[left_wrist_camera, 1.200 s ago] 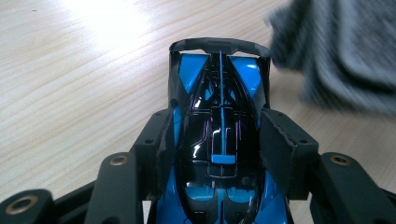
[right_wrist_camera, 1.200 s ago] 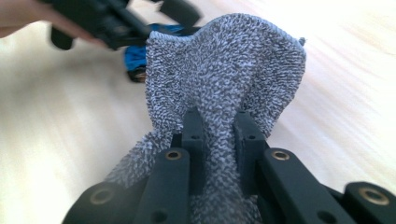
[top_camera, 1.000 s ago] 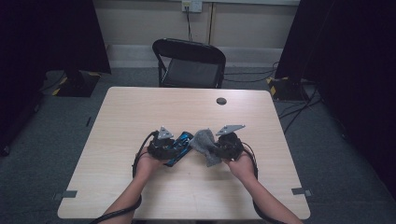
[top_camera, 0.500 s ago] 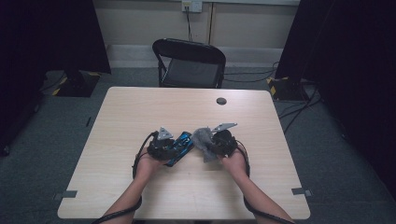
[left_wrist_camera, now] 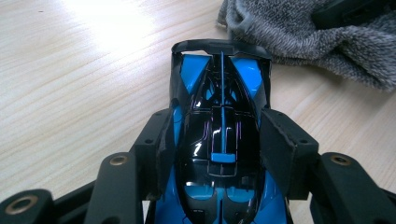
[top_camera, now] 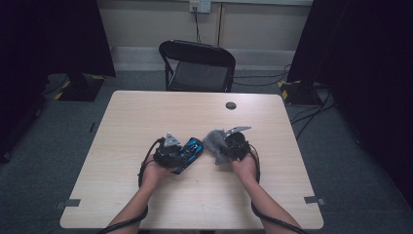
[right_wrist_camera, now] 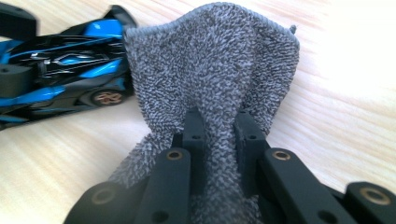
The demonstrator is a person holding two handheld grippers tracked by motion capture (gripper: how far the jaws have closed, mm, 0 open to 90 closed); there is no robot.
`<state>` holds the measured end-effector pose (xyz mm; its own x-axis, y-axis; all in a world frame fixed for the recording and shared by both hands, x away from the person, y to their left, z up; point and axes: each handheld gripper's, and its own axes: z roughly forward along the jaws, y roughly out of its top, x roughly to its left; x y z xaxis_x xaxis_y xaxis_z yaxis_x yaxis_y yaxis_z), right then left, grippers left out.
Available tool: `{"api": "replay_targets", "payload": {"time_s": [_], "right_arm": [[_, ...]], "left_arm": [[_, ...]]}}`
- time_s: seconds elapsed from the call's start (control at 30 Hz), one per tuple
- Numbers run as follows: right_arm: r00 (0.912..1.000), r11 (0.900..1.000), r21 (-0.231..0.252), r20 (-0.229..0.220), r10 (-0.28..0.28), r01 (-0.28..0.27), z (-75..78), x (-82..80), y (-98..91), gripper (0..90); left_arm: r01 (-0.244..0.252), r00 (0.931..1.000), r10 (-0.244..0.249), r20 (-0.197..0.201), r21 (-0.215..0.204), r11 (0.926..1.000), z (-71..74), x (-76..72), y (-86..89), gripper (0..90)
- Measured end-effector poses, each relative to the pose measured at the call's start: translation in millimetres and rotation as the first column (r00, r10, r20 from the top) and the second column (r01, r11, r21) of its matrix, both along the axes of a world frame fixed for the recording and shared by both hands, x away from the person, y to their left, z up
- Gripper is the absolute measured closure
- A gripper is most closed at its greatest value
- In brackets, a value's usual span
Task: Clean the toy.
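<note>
My left tool [left_wrist_camera: 219,144] clamps blue-black toy car [left_wrist_camera: 222,116] by flanks, pinning it on worktop [top_camera: 146,122] so it can't roll. My right tool [right_wrist_camera: 219,128] pinches grey cloth [right_wrist_camera: 215,65], bunched for wiping, at car's 3 o'clock, just beside it. Beyond at 12: chair [top_camera: 197,63].

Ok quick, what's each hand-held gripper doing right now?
Left hand-held gripper: closed on the toy car.
Right hand-held gripper: closed on the grey cloth.
</note>
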<state>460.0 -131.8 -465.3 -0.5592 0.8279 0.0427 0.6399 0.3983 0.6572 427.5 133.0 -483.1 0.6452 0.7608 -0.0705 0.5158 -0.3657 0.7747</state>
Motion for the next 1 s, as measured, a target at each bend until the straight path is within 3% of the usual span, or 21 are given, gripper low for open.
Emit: {"api": "replay_targets", "payload": {"time_s": [0.07, 0.13, 0.2, 0.33, 0.5, 0.8, 0.9, 0.93, 0.97, 1.0], "right_arm": [[0.9992, 0.9971, -0.065, 0.006, 0.039, -0.038, -2.8, -1.0, 7.3, 78.2], [0.9988, 0.9961, -0.073, 0.001, 0.049, -0.049, -3.6, -1.6, 10.3, 78.2], [0.9965, 0.9897, -0.117, 0.007, 0.083, -0.082, -5.4, -4.8, 19.9, 78.2], [0.9884, 0.9813, -0.119, -0.005, 0.152, -0.151, -5.0, -11.6, 31.9, 78.3], [0.9768, 0.9714, -0.103, -0.028, 0.212, -0.214, -2.9, -23.7, 40.8, 78.4], [0.9523, 0.9537, -0.026, -0.069, 0.297, -0.300, -2.1, -45.0, 54.4, 78.5], [0.9397, 0.9422, -0.008, -0.076, 0.333, -0.335, -2.6, -53.1, 60.7, 78.5], [0.9294, 0.9320, -0.006, -0.077, 0.361, -0.362, -3.0, -57.8, 66.5, 78.5], [0.9294, 0.9320, -0.006, -0.077, 0.361, -0.362, -3.0, -57.8, 66.5, 78.5], [0.9197, 0.9231, 0.010, -0.082, 0.384, -0.384, -2.8, -62.4, 72.5, 78.5]], "left_arm": [[0.001, 1.0000, -0.001, 0.001, 0.001, 1.0000, 0.0, -0.1, 0.5, 46.5], [0.001, 1.0000, -0.001, -0.001, 0.002, 1.0000, 0.3, -0.1, 0.5, 46.5], [0.002, 1.0000, -0.002, -0.003, 0.006, 1.0000, 0.7, -0.2, 0.6, 46.5], [0.003, 0.9999, -0.002, -0.011, 0.009, 1.0000, 1.6, 0.5, 0.2, 46.5], [0.008, 0.9999, -0.008, -0.013, 0.011, 0.9999, 1.9, 0.8, 0.7, 46.5], [0.004, 0.9998, -0.004, -0.019, 0.013, 0.9999, 2.4, -1.5, 2.2, 46.5], [0.002, 0.9999, -0.001, -0.017, 0.010, 0.9999, 2.0, -1.5, 2.0, 46.5], [-0.001, 0.9998, 0.001, -0.017, 0.010, 0.9999, 2.1, -1.5, 1.5, 46.5], [-0.001, 0.9998, 0.002, -0.018, 0.011, 0.9999, 2.1, -1.6, 1.4, 46.5], [-0.002, 0.9998, 0.002, -0.017, 0.012, 0.9999, 2.2, -1.6, 1.5, 46.5]]}}
